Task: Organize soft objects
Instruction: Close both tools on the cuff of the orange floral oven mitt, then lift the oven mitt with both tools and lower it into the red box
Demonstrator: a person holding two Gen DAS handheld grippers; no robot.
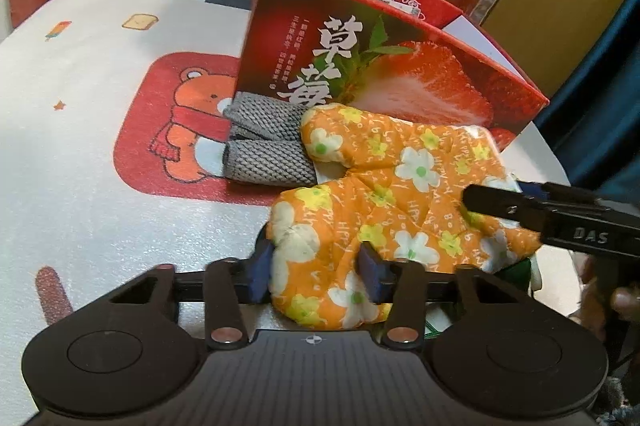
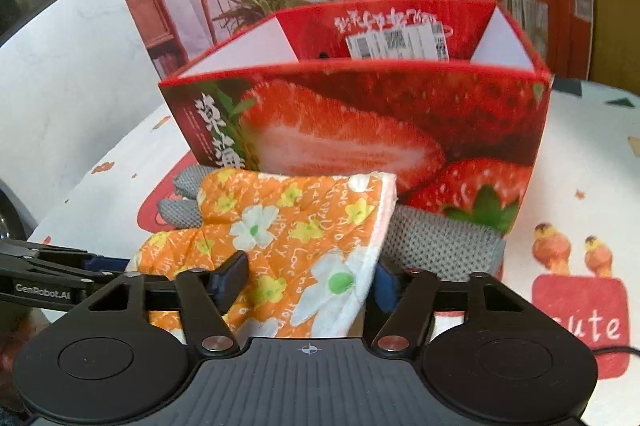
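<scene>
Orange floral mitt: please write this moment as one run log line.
orange floral mitt | left hand-held gripper: gripping fingertip end | right hand-held gripper: gripping cuff | on grey glove | before strawberry box

The left tool (image 1: 316, 276) is matte black, with two round discs on a ribbed base, a small crosshair mark at its centre, linkage arms pinned by silver screws and dark blue pads (image 1: 370, 276) on its fingers. The right tool (image 2: 308, 276) is built the same. Seen side-on, one bears white "DAS" lettering, the other "GenRobot.AI". A thin black cable (image 2: 616, 350) trails at the right.
</scene>
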